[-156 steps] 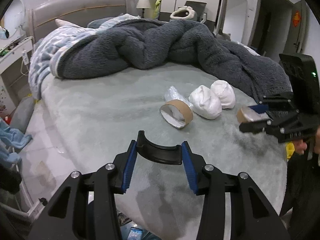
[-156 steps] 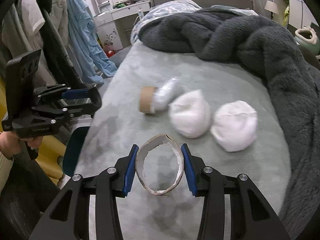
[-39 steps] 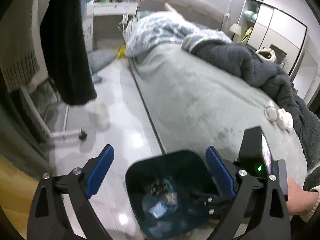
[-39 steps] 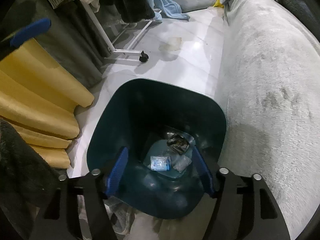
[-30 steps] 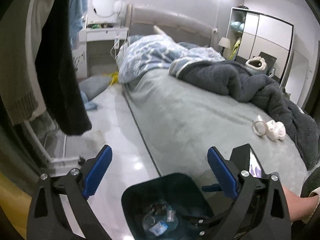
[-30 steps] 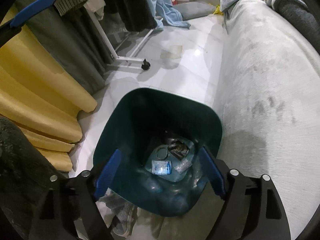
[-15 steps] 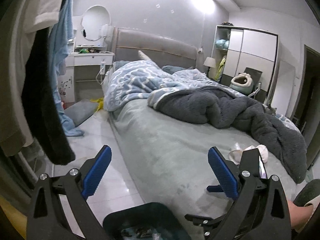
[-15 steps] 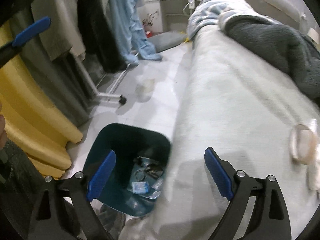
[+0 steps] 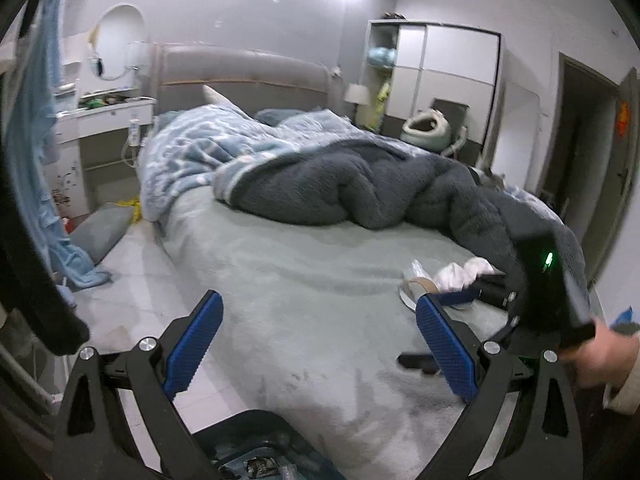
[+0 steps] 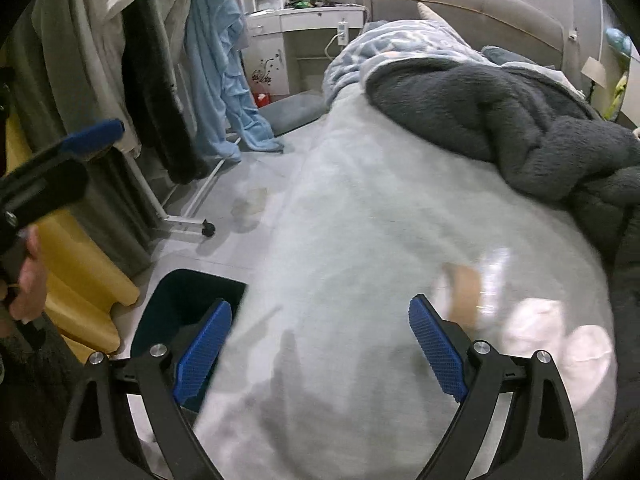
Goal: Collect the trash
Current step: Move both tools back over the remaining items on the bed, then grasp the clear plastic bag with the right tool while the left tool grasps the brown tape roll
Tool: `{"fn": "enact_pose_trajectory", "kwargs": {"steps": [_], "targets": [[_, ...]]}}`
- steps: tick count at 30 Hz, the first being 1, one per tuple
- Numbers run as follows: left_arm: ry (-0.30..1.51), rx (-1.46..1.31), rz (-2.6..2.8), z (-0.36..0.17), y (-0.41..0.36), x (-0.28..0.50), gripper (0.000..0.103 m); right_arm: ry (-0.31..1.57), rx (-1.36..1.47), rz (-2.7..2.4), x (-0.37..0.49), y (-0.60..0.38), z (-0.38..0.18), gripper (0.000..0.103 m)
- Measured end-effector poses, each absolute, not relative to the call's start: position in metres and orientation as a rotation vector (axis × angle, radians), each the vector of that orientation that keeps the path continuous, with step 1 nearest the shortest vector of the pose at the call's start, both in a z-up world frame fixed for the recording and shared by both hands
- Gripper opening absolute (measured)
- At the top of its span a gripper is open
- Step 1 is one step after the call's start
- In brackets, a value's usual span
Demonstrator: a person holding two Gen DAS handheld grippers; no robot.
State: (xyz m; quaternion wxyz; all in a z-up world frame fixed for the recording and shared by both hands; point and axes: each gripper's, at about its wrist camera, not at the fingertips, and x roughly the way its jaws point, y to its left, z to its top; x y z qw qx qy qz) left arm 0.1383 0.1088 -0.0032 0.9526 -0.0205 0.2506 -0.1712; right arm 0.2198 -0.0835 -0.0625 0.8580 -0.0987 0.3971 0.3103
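Beside the bin (image 10: pixel 188 300), both the left gripper (image 9: pixel 320 340) and right gripper (image 10: pixel 320 344) gape wide, empty; next likely step is grasping the cardboard roll (image 9: pixel 416 286) and tissue wads (image 9: pixel 460 272) on the bed (image 9: pixel 300 272).

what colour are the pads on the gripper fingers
Blue with a fine textured grid, on black fingers; clearest in the right wrist view.

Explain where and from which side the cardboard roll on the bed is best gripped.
Grip the cardboard roll across its round wall, coming from above. It seems to lie on its side on the bed, against the white wads, so its open end likely offers little hold.
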Motion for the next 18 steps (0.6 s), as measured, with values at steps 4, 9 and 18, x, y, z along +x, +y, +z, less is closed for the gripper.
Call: {"fn": "enact_pose_trajectory", "kwargs": {"steps": [4,9,18], "targets": [[0.528,-0.017,-0.409,-0.007,0.096,0.152,0.098,0.83,-0.174,0.616,0.235,-0.115,-0.056,0.091],[0.53,0.042,-0.491,-0.008,0.073,0.163,0.098,0.834,-0.124,0.578,0.25,-0.14,-0.052,0.091],[0.625,0.107,-0.56,-0.034,0.05,0.191,0.098,0.874,0.006,0.575,0.277,-0.152,-0.052,0.082]]}}
